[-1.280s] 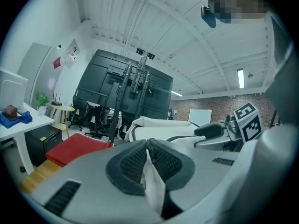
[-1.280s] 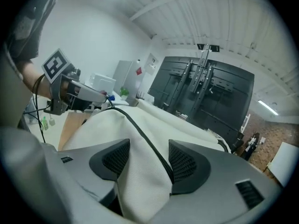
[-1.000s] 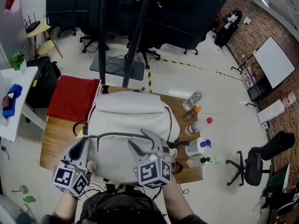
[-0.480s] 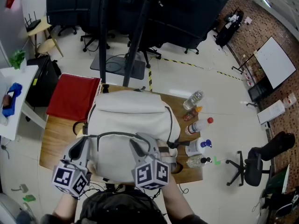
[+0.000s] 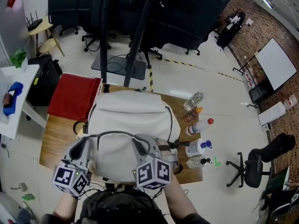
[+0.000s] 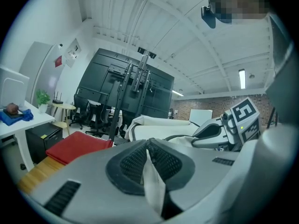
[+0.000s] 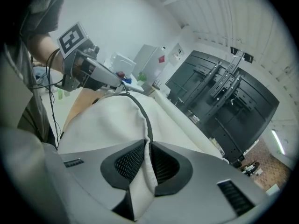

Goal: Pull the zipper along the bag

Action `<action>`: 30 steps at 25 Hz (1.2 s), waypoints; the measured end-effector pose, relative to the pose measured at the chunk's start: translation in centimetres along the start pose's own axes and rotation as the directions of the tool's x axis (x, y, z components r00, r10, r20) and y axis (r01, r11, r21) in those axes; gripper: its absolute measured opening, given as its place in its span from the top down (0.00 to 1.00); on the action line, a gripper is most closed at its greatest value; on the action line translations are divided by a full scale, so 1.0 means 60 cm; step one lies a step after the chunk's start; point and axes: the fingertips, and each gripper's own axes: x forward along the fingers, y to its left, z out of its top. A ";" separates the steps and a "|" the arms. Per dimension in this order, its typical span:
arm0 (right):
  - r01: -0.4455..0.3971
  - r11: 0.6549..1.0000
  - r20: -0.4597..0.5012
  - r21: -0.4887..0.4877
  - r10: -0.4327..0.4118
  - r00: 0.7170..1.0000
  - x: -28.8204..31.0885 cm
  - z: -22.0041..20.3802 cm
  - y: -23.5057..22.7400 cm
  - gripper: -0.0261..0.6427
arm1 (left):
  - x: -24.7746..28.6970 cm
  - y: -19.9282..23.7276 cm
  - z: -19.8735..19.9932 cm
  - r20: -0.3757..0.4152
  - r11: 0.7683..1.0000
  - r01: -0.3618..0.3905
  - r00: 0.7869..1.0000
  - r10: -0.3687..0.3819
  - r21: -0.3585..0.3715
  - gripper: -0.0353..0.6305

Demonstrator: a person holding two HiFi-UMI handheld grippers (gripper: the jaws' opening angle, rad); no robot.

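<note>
Previously spread, the jaws of the right gripper (image 7: 147, 147) were being closed on the bag (image 5: 131, 120); its fabric was kept pinched by the left gripper (image 6: 148, 146).

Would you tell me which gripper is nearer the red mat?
Left. The left gripper pinches the bag near the mat; the right gripper, jaws closing on bag fabric, is farther right.

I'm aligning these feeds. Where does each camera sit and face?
Head view: head-mounted, steeply down onto white bag, table; left gripper, right gripper show.
Left gripper view: on that gripper, along shut jaws pinching bag fabric; right gripper shows.
Right gripper view: on that gripper, along jaws closing on fabric at the zipper; left gripper shows.
All share the bag.
</note>
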 end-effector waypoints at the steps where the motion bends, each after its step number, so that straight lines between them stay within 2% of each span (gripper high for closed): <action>1: 0.000 1.000 0.007 0.020 -0.001 1.000 0.000 0.000 -0.002 0.85 | 0.000 0.000 -0.002 -0.002 1.000 -0.001 1.000 0.001 -0.001 0.90; 7: 0.000 0.993 0.035 0.114 -0.004 0.999 0.000 -0.002 -0.016 0.86 | -0.002 -0.011 -0.024 -0.029 1.000 0.004 1.000 -0.004 -0.024 0.90; 13: 0.006 0.988 0.055 0.155 -0.014 0.998 0.002 -0.007 -0.023 0.86 | -0.012 -0.018 -0.058 -0.050 0.997 -0.001 0.999 -0.003 -0.078 0.90; 15: 0.005 0.987 0.061 0.162 -0.015 0.998 0.002 -0.007 -0.025 0.86 | -0.019 -0.012 -0.069 -0.059 0.995 -0.010 0.998 0.004 -0.098 0.90; 19: -0.001 0.987 0.067 0.163 -0.010 0.998 0.004 -0.008 -0.024 0.86 | -0.033 -0.011 -0.087 -0.073 0.996 -0.006 0.997 0.000 -0.086 0.89; 23: -0.002 0.987 0.071 0.161 -0.009 0.997 0.007 -0.009 -0.025 0.86 | -0.039 -0.011 -0.109 -0.080 0.993 -0.004 0.997 -0.006 -0.122 0.88; 30: 0.000 0.987 0.078 0.159 -0.013 0.997 0.009 -0.014 -0.029 0.86 | -0.053 -0.030 -0.140 -0.096 0.992 -0.003 0.995 -0.009 -0.126 0.88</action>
